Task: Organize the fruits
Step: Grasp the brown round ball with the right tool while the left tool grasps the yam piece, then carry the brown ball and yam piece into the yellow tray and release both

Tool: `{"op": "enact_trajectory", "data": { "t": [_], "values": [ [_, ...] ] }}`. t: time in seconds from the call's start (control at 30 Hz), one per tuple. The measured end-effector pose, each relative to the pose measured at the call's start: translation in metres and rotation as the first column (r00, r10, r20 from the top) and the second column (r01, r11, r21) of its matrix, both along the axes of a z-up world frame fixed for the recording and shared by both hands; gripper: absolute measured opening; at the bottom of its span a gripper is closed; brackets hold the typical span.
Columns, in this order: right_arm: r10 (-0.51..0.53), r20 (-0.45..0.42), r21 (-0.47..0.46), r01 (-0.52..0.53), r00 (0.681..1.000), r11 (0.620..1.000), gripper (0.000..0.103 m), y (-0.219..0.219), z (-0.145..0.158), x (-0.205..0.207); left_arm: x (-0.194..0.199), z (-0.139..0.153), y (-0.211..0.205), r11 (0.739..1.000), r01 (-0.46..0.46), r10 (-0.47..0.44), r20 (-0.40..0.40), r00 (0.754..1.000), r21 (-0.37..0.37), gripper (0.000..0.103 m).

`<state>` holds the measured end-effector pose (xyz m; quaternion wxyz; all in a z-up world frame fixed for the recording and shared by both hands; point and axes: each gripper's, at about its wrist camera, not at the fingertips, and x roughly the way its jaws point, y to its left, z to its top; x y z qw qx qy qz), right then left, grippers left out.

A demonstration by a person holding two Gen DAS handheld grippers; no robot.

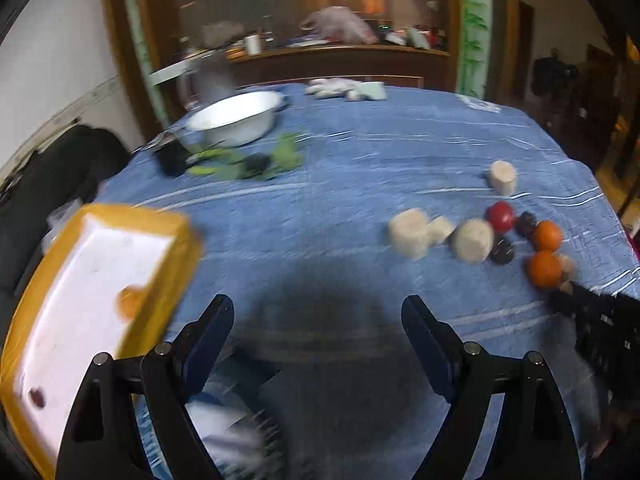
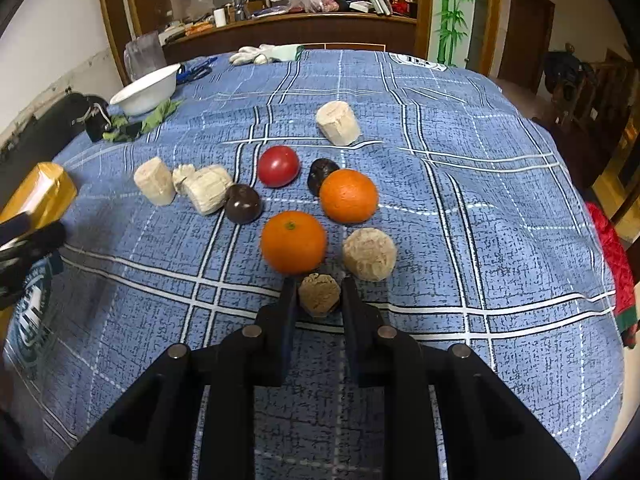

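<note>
**Pinching a brown lump at lower centre**

Left view, lower left: the yellow tray (image 1: pixel 96 296) holds one orange piece (image 1: pixel 130 302). The left gripper (image 1: pixel 318 312) is spread wide and empty.

Right view, centre: two oranges (image 2: pixel 293 241), a tomato (image 2: pixel 278 166). Below them, the right gripper (image 2: pixel 319 294) clamps a brown lump (image 2: pixel 319 294).

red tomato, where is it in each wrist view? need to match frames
Left wrist: the red tomato sits right of centre, at mid height, among the fruit cluster.
Right wrist: the red tomato is just left of centre, above the middle, beyond the two oranges.
Shared landmark: the white bowl at the table's far left in both views.
</note>
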<state>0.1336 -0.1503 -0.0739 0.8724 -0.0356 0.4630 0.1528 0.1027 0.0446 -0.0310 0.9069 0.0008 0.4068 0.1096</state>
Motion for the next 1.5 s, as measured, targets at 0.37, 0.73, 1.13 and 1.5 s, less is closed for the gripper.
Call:
{"op": "enact_trajectory", "data": {
  "t": [0.37, 0.73, 1.13, 1.5],
  "values": [
    [0.021, -0.010, 0.060, -0.020, 1.000, 0.998, 0.023, -0.005, 0.001, 0.000, 0.068, -0.034, -0.030, 0.998, 0.065, -0.066, -0.065, 0.996, -0.011, 0.051],
    [0.021, -0.001, 0.056, -0.021, 1.000, 0.998, 0.023, -0.004, 0.001, -0.002, 0.007, -0.025, -0.013, 0.993, 0.085, -0.089, -0.046, 0.995, -0.081, 0.034],
    [0.022, 0.046, 0.032, -0.023, 0.999, 0.999, 0.023, 0.012, 0.025, -0.044, -0.072, -0.010, 0.011, 0.988, 0.092, -0.093, -0.003, 0.996, -0.125, 0.034],
    [0.079, 0.092, 0.050, -0.084, 0.993, 0.995, 0.023, 0.037, 0.053, -0.089, -0.104, -0.006, 0.017, 0.984, 0.097, -0.096, 0.016, 0.995, -0.147, 0.034]
  ]
}}
